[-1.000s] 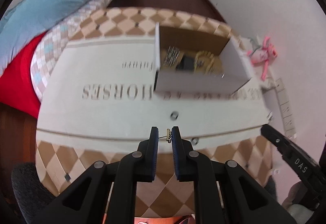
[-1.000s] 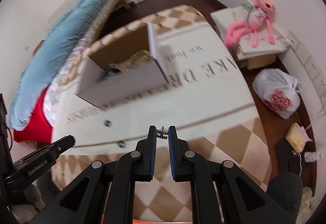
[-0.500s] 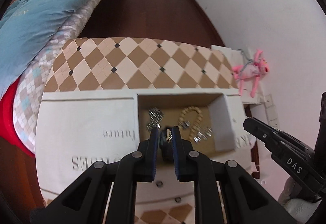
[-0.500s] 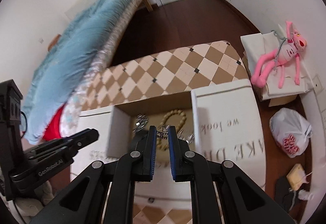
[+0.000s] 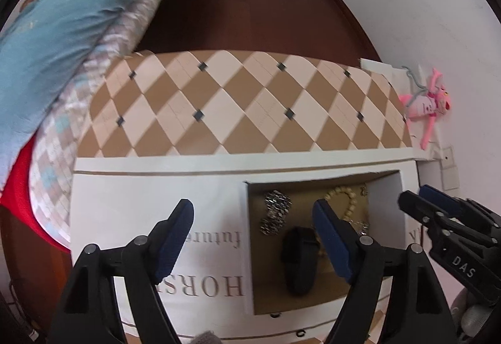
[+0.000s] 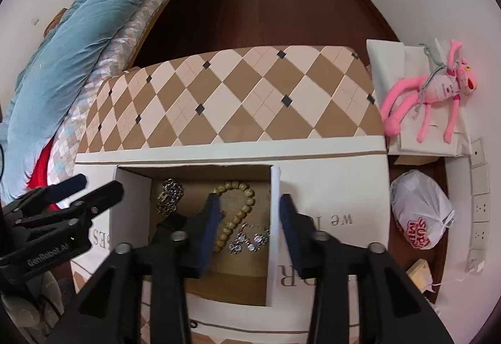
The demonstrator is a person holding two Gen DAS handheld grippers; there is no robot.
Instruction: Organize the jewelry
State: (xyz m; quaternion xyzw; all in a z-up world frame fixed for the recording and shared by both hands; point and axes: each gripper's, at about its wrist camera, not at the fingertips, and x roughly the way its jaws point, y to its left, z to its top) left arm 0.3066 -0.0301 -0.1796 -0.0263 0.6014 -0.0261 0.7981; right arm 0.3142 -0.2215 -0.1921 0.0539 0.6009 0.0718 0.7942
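An open cardboard box (image 6: 275,218) with white outer walls sits on a white printed cloth. Inside lie a wooden bead bracelet (image 6: 236,212), a silver chain bracelet (image 6: 169,195), silver earrings (image 6: 249,239) and a black band (image 5: 299,262). My left gripper (image 5: 252,229) is open and empty above the box's left wall (image 5: 244,237). My right gripper (image 6: 249,222) is open and empty above the box's right half. Each gripper shows in the other's view: the right one (image 5: 438,218), the left one (image 6: 72,190).
The box rests on a table with a tan and cream diamond-pattern cover (image 6: 238,103). A bed with a blue quilt (image 6: 72,53) lies to the left. A pink plush toy (image 6: 438,93) and a white plastic bag (image 6: 422,215) are at the right, by the wall.
Both grippers were shut on small earrings and moved from the table's front edge to above the box. Now both are open and the earrings are gone from between the fingers.
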